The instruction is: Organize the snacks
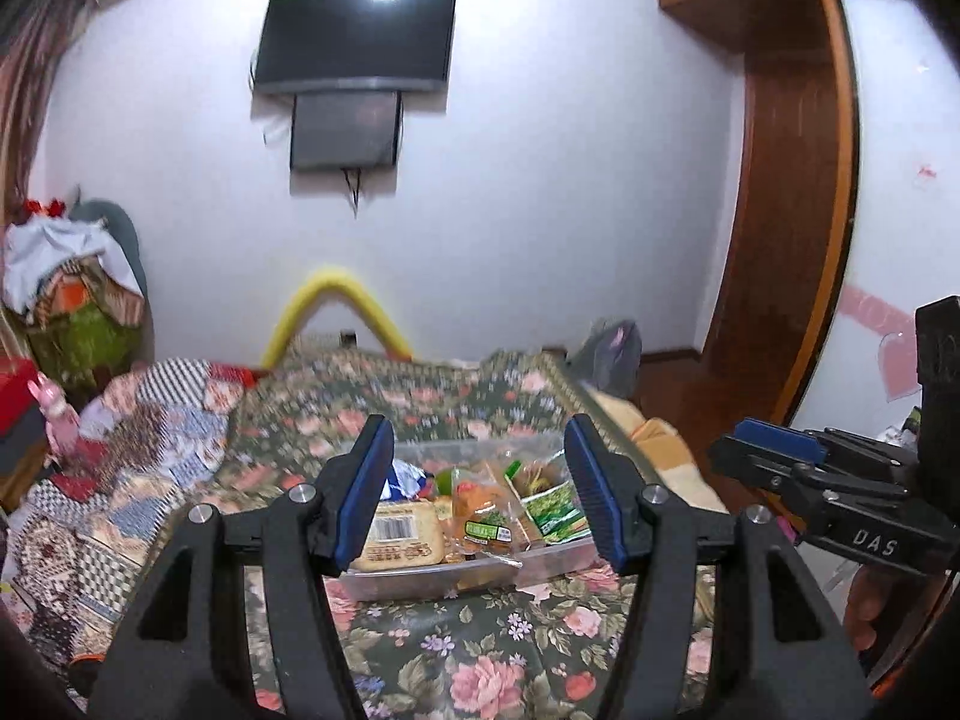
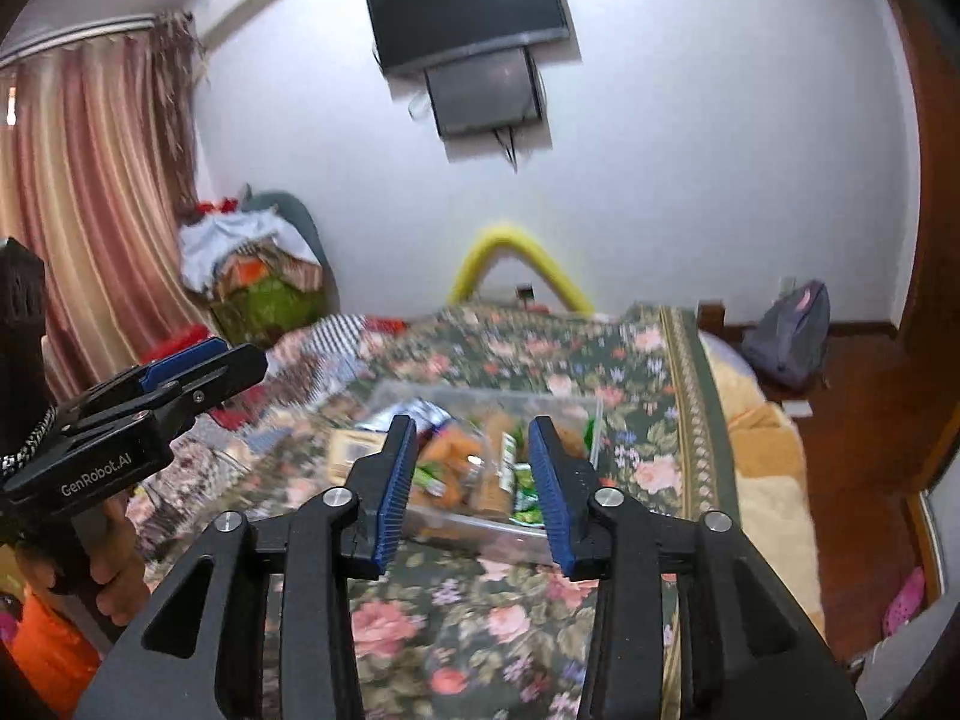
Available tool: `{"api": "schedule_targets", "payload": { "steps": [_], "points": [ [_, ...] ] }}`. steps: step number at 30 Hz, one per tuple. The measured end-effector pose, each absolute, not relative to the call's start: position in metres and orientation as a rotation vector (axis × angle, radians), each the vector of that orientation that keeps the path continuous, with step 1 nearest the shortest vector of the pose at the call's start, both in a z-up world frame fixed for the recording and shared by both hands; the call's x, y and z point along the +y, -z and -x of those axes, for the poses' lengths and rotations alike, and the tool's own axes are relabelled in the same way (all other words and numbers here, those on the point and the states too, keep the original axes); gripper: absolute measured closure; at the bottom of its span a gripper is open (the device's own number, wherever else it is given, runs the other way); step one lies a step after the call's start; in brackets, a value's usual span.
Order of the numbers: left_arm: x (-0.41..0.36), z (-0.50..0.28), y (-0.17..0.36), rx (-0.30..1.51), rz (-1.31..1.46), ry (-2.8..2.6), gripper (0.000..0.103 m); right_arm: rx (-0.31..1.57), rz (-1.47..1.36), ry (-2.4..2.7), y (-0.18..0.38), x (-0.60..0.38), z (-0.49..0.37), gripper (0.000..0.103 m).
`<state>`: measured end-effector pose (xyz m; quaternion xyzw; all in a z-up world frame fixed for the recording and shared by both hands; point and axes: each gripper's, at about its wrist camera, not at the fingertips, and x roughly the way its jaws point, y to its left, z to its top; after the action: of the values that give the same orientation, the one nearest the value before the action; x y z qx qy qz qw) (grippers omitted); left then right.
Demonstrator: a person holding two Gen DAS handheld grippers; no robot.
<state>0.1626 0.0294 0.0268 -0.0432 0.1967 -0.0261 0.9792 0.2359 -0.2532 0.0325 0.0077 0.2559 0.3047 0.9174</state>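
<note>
A clear plastic bin of snacks sits on the floral bedspread. Inside it are a tan packet with a barcode, an orange-brown bread packet and a green packet. My left gripper is open and empty, held above the bed just short of the bin. My right gripper is open and empty too, framing the same bin from the near side. Each gripper shows in the other's view: the right one in the left wrist view, the left one in the right wrist view.
A patchwork quilt covers the bed's left part. A pile of clothes stands at the far left by the curtain. A yellow foam arch and a wall TV are behind. A grey backpack lies on the wood floor, right.
</note>
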Motion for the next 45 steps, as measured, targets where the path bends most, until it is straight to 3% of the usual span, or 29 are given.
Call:
{"api": "schedule_targets", "payload": {
  "steps": [4, 11, 16, 21, 26, 45],
  "points": [
    [0.033, -0.117, -0.046, 0.338, 0.077, 0.046, 0.043, 0.457, -0.028, -0.629, -0.054, -0.26, -0.189, 0.058],
    [0.033, -0.06, -0.05, 0.276, 0.04, 0.011, 0.013, 0.407, -0.033, -0.621, -0.062, -0.254, -0.143, 0.037],
    [0.035, -0.045, -0.044, 0.283, 0.049, 0.02, 0.01, 0.382, -0.021, -0.589, -0.06, -0.25, -0.131, 0.016],
    [0.031, -0.037, -0.04, 0.28, 0.044, 0.029, 0.008, 0.365, -0.013, -0.549, -0.058, -0.251, -0.128, 0.004],
    [0.03, -0.034, -0.037, 0.285, 0.051, 0.032, 0.008, 0.346, 0.004, -0.528, -0.06, -0.253, -0.12, 0.0],
    [0.031, -0.036, -0.033, 0.289, 0.06, 0.03, 0.006, 0.336, 0.025, -0.514, -0.055, -0.253, -0.11, 0.0]
  ]
}}
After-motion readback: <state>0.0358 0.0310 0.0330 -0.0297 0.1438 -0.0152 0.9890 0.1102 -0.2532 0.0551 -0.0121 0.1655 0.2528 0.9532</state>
